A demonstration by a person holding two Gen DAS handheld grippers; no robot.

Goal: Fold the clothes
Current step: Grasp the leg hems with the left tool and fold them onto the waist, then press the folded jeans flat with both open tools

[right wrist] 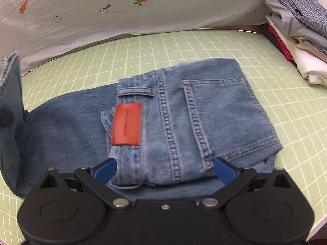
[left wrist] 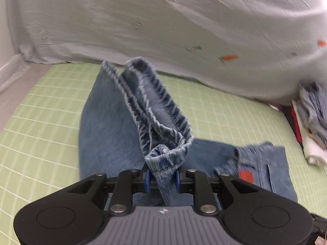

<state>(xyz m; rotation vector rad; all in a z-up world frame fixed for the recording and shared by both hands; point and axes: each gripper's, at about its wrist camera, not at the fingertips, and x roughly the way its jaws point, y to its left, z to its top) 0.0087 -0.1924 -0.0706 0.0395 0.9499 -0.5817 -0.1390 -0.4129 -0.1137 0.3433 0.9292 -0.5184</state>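
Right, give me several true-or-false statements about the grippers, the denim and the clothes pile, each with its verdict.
1. The left gripper pinches a hem of the blue denim jeans. True.
2. The right gripper is clamped on the orange rectangular patch. False: its jaws stand open, gripping nothing.
3. The jeans lie on a green gridded mat. True.
4. The stack of folded clothes sits on the jeans. False: it rests apart, at the mat's edge.

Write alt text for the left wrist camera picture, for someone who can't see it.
The left gripper is shut on the hem of a pair of blue jeans, lifting it above a green grid mat. A pale sheet with carrot prints hangs behind, and folded clothes sit at the right.
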